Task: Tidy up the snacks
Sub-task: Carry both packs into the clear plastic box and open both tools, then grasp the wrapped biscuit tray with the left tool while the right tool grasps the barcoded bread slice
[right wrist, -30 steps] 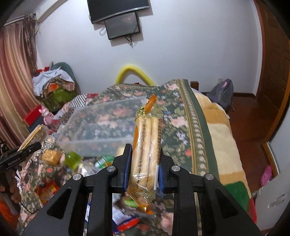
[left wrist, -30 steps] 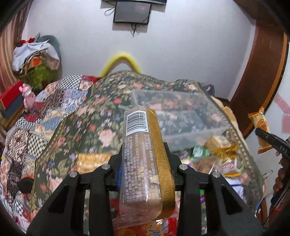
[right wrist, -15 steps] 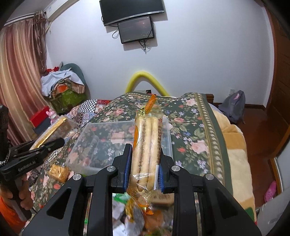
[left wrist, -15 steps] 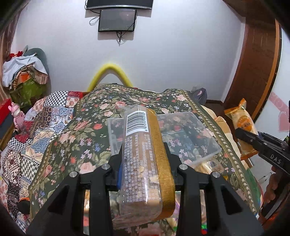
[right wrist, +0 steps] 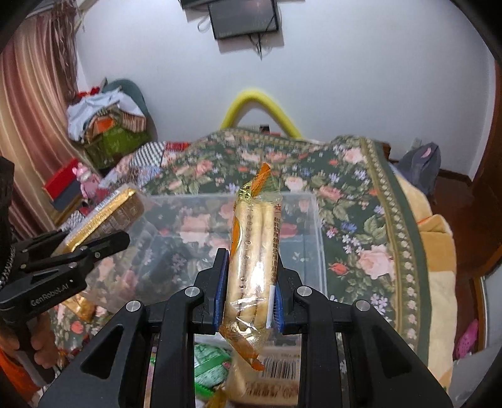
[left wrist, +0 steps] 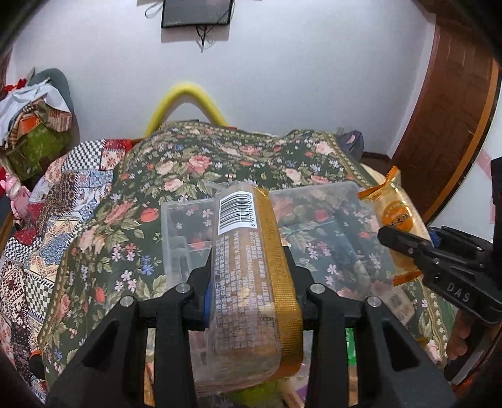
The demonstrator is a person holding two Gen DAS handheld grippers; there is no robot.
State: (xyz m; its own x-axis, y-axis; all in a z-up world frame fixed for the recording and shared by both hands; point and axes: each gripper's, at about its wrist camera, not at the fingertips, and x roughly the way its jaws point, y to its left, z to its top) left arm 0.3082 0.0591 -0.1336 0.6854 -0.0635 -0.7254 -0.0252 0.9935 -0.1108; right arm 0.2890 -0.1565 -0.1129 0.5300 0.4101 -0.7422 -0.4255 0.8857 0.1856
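Gripping a gold-edged biscuit pack (left wrist: 248, 282) by its long sides, the left gripper (left wrist: 249, 285) has its fingers closed on it above the clear plastic bin (left wrist: 342, 226) on the bed. The right gripper (right wrist: 249, 292) likewise pinches an orange-sealed breadstick packet (right wrist: 254, 251) upright over the bin, probably so both can drop in.

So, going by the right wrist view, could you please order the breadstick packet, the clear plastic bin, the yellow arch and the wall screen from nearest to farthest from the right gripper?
1. Breadstick packet: clamped in the right gripper.
2. Clear plastic bin: just ahead, on the floral bedspread.
3. Yellow arch: beyond the bed's far end.
4. Wall screen: high on the back wall.
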